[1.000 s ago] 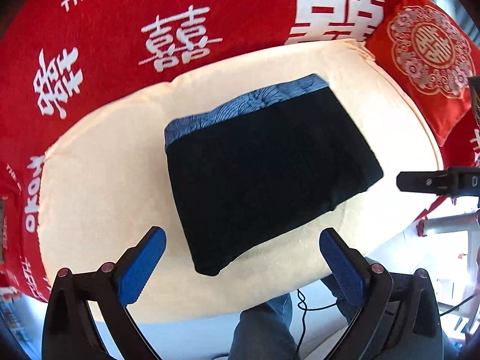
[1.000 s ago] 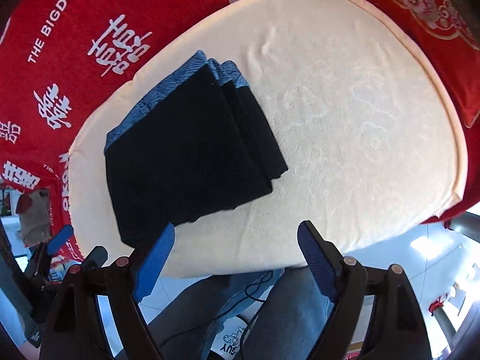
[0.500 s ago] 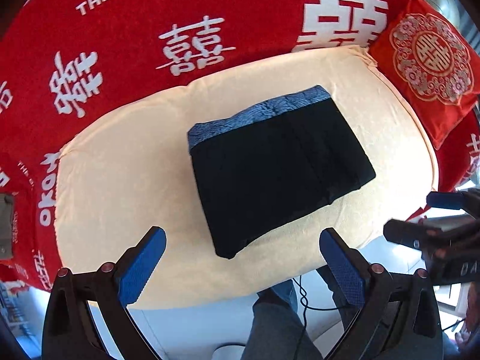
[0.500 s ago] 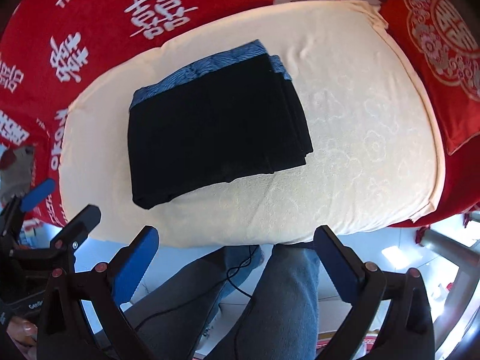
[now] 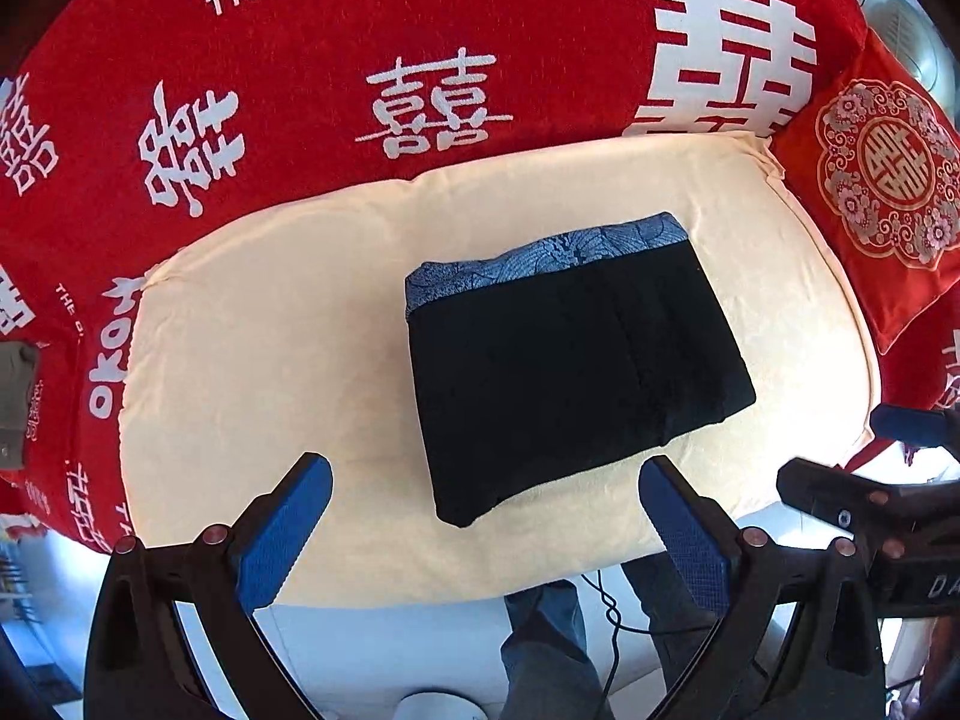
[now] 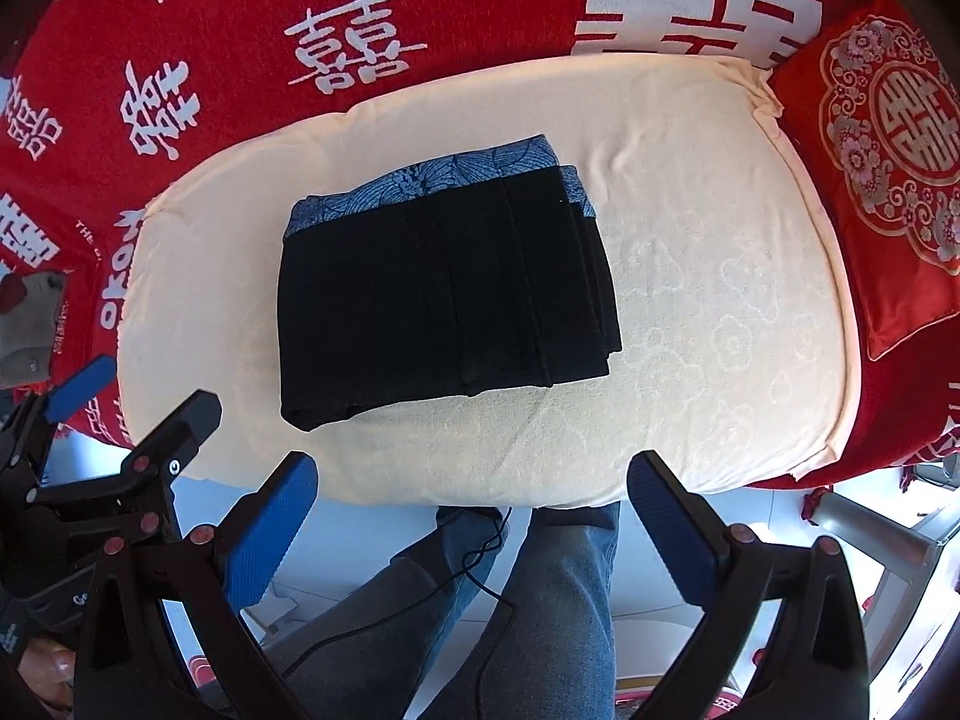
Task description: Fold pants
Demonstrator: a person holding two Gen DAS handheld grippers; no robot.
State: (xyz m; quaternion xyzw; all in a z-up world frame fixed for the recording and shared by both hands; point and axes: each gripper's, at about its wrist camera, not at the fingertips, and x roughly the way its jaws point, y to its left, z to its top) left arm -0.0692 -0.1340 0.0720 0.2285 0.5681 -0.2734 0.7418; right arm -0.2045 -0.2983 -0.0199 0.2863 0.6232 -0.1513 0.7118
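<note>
Pants (image 5: 570, 360): one pair, black with a blue patterned waistband (image 5: 540, 255), lies folded into a compact rectangle of stacked layers on the cream cushion (image 5: 270, 330), toward its middle, with the waistband at the far edge. Nearest each camera are the two tongs. The left gripper (image 5: 480, 525) has its blue pads (image 5: 282, 531) spread wide with nothing between them, above the cushion's near edge. The right gripper (image 6: 471, 516) is likewise spread wide and empty, over the near edge and the floor. Below them show the person's two legs (image 6: 540, 600) in blue jeans, with a thin black cable (image 6: 474, 558) trailing across them. Nothing lies on top of the folded pants or between them and either gripper. Beyond the cushion spreads one red cloth (image 5: 360, 30) printed with white characters and lettering, and at the far right sits one red embroidered pillow (image 5: 888, 180) just beside the cushion's corner.
</note>
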